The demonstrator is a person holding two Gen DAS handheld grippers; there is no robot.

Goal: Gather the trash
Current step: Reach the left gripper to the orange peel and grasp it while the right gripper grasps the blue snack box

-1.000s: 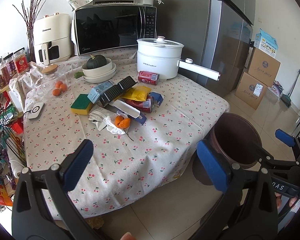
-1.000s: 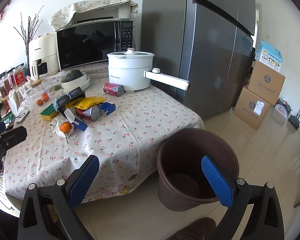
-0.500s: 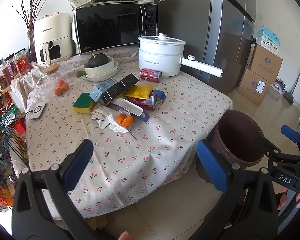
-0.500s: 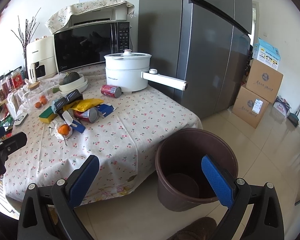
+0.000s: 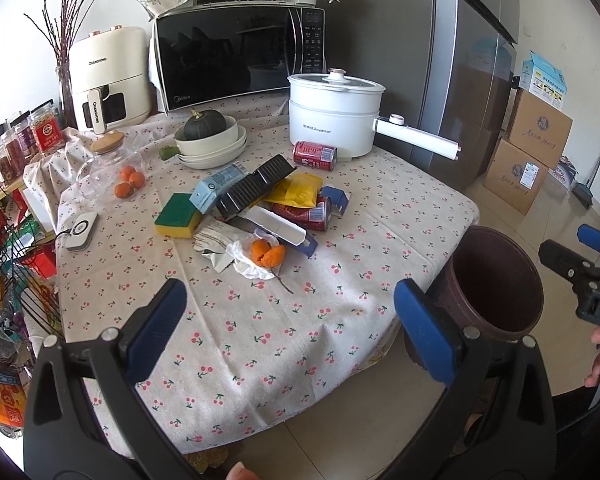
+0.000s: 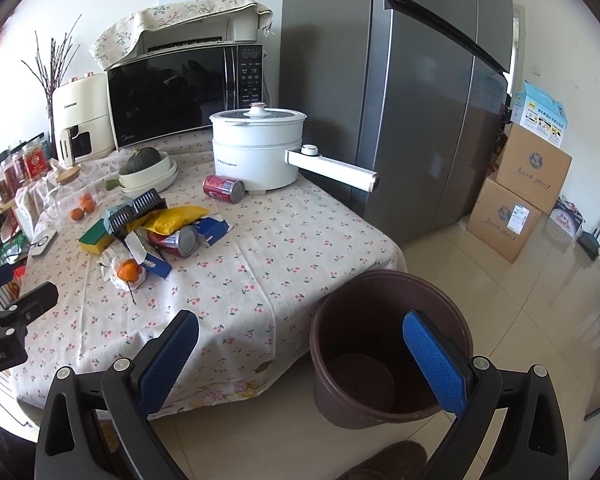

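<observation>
A heap of trash lies mid-table: orange peel on white tissue (image 5: 265,255) (image 6: 129,270), a crushed red can (image 5: 308,213) (image 6: 178,241), a yellow packet (image 5: 300,191) (image 6: 178,215), a black ridged tray (image 5: 256,188), a blue carton (image 5: 216,188) and a white box (image 5: 278,229). Another red can (image 5: 314,155) (image 6: 223,188) lies by the white pot. A brown bin (image 5: 494,284) (image 6: 392,344) stands on the floor at the table's corner, with nothing visible inside. My left gripper (image 5: 288,316) is open over the table's near edge. My right gripper (image 6: 300,352) is open beside the bin.
A white electric pot (image 5: 334,114) with a long handle, a microwave (image 5: 240,58), an air fryer (image 5: 108,80), stacked bowls holding a squash (image 5: 212,140), a sponge (image 5: 178,216) and a jar of oranges (image 5: 128,180) crowd the cherry-print table (image 5: 260,340). A fridge (image 6: 420,120) and cardboard boxes (image 6: 520,200) stand to the right.
Both grippers have moved slightly closer to the table and left, so the trash heap looms larger. Nothing on the table has shifted. Both stay open.
</observation>
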